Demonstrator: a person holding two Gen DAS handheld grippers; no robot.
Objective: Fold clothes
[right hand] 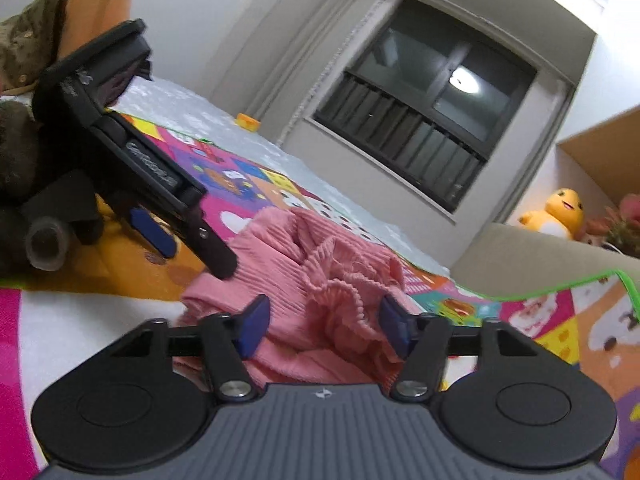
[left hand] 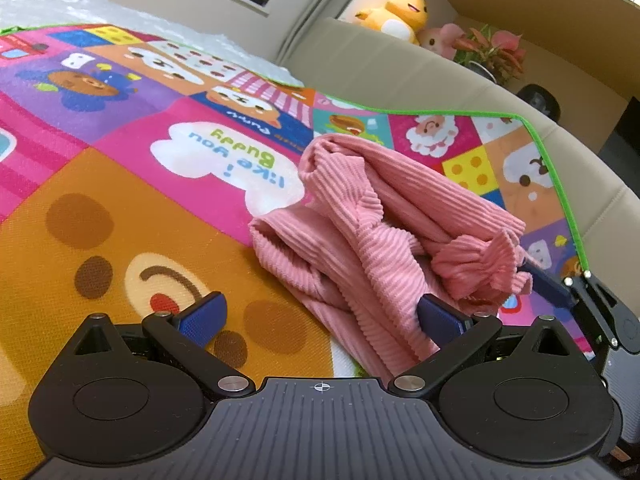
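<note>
Cartoon play mat (left hand: 120,208) under crumpled pink ribbed garment (left hand: 360,232), no clear long axis; both grippers' fingers (left hand: 204,312) spread apart.

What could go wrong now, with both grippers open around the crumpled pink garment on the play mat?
1. The pink garment is bunched in thick ridges, so the right gripper, jaws open around the ruffled cuff, may pinch several layers and fold it crooked.
2. The left gripper has only one jaw against the cloth and may grasp too little.
3. The two grippers are close together and could collide.
4. Dragging may shift the play mat.
</note>
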